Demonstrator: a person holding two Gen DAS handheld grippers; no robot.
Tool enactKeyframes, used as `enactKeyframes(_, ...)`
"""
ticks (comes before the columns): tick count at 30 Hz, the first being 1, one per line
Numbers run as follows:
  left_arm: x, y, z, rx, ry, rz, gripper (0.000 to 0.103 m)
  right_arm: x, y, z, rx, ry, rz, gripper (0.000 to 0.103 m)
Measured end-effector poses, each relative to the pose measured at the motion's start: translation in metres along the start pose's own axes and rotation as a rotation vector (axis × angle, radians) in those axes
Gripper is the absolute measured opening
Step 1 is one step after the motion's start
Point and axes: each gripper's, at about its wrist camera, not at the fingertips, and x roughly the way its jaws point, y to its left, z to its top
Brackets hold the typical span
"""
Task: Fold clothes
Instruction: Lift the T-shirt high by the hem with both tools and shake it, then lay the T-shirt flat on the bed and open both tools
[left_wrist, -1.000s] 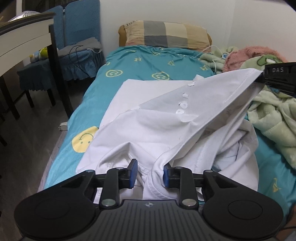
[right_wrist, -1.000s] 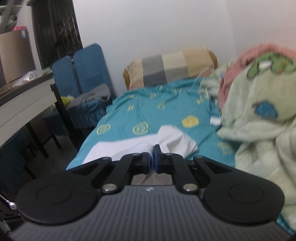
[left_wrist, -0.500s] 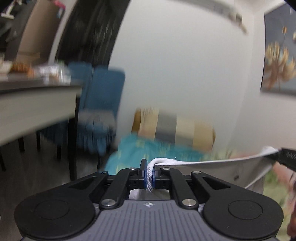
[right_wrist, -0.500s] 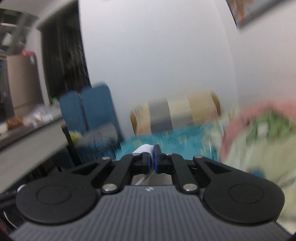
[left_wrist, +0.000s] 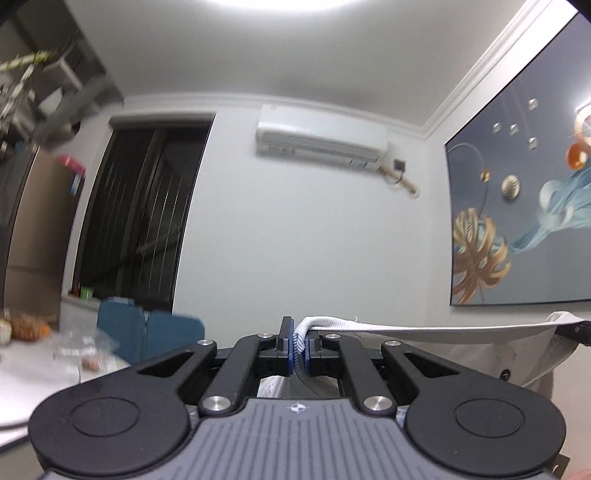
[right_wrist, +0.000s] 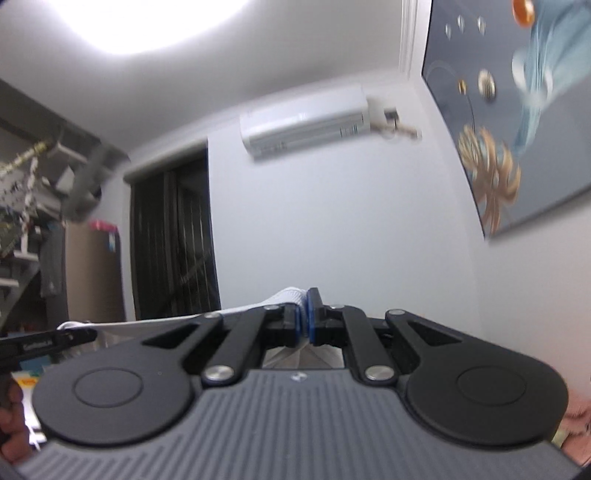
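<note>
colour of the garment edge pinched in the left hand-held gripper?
White garment edge, ribbed; clearest in the left wrist view.

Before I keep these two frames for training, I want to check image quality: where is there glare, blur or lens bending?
Left wrist view: ceiling light blown out at the top edge, shelves at left smeared, wall picture bowed by the lens, gripper and white shirt sharp. Right wrist view: bigger glare patch upper left, air conditioner and doorway soft, horizon tilted.

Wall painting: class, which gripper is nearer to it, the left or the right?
Right. The right gripper holds the white shirt on the wall painting side; the left gripper holds it farther off, toward the dark doorway.
</note>
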Motion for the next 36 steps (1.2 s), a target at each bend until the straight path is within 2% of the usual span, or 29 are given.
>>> enactKeyframes(3, -0.019, -0.015, 0.034, 0.036, -0.023, -0.007, 0.006, -0.017, 0.007, 0.029, -0.029, -0.026, 0.001, 0.007)
enactKeyframes(7, -0.014, -0.024, 0.046, 0.051, 0.013, 0.003, 0.006, 0.003, 0.006, 0.029, -0.067, 0.019, -0.007, 0.007)
enactKeyframes(9, 0.012, -0.018, 0.031, 0.059, 0.053, 0.013, 0.006, 0.028, 0.000, 0.007, -0.070, 0.072, -0.016, 0.007)
enactKeyframes(12, 0.071, -0.003, -0.018, 0.063, 0.132, 0.030, 0.006, 0.072, -0.012, -0.038, -0.060, 0.163, -0.036, 0.007)
enactKeyframes(17, 0.186, 0.024, -0.135, 0.052, 0.272, 0.043, 0.006, 0.169, -0.044, -0.148, -0.040, 0.327, -0.103, 0.007)
enactKeyframes(21, 0.289, 0.046, -0.243, 0.035, 0.391, 0.062, 0.007, 0.262, -0.081, -0.256, -0.009, 0.470, -0.164, 0.007)
enactKeyframes(27, 0.442, 0.077, -0.446, 0.048, 0.548, 0.109, 0.008, 0.400, -0.141, -0.451, -0.028, 0.643, -0.240, 0.007)
enactKeyframes(30, 0.510, 0.096, -0.547, 0.038, 0.660, 0.134, 0.008, 0.457, -0.169, -0.550, -0.031, 0.758, -0.252, 0.007)
enactKeyframes(33, 0.561, 0.124, -0.629, 0.035, 0.747, 0.152, 0.008, 0.488, -0.191, -0.634, -0.026, 0.864, -0.273, 0.008)
enactKeyframes(36, 0.592, 0.137, -0.687, 0.007, 0.851, 0.161, 0.008, 0.502, -0.210, -0.683, 0.012, 0.933, -0.284, 0.008)
